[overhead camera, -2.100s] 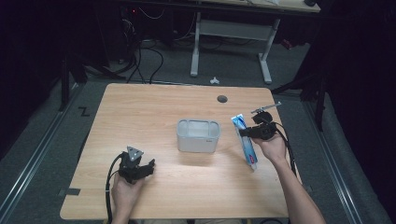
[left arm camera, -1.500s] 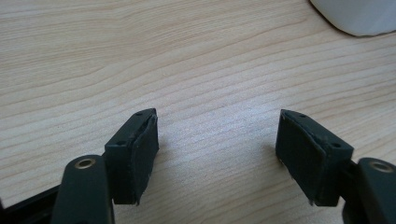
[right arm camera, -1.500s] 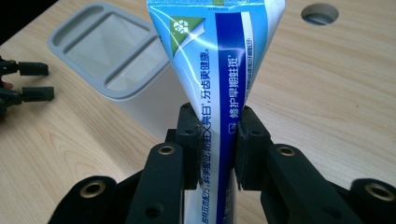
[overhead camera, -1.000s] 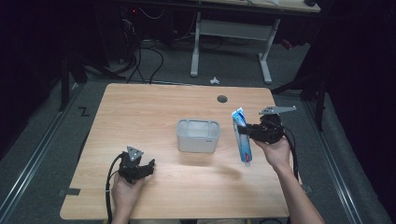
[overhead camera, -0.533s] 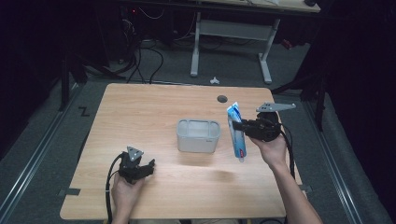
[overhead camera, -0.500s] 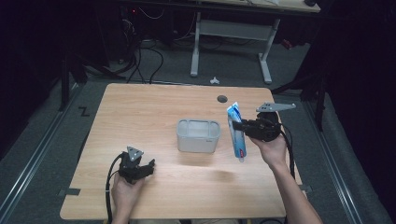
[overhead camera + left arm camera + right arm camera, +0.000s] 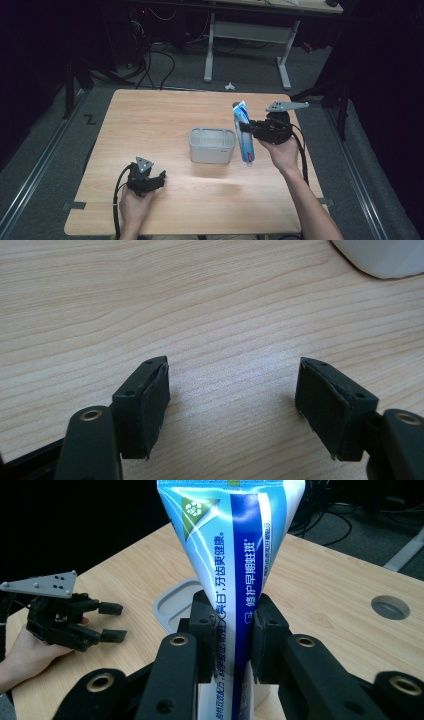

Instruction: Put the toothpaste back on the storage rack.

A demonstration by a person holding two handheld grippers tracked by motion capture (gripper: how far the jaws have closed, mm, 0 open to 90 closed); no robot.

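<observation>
Toward the tabletop's near-left corner, the left gripper [image 7: 156,181] is resting with its jaws standing wide apart over bare wood, gripping nothing. At mid-table one bin [image 7: 212,145] is sitting, and just right of it, toward the right edge, the right gripper [image 7: 248,128] is pinching the one tube [image 7: 244,133] at mid-length, lifting it clear of the tabletop. The tube is looking light, soft and glossy, so it is probably best gripped across its flat faces, as here.
</observation>
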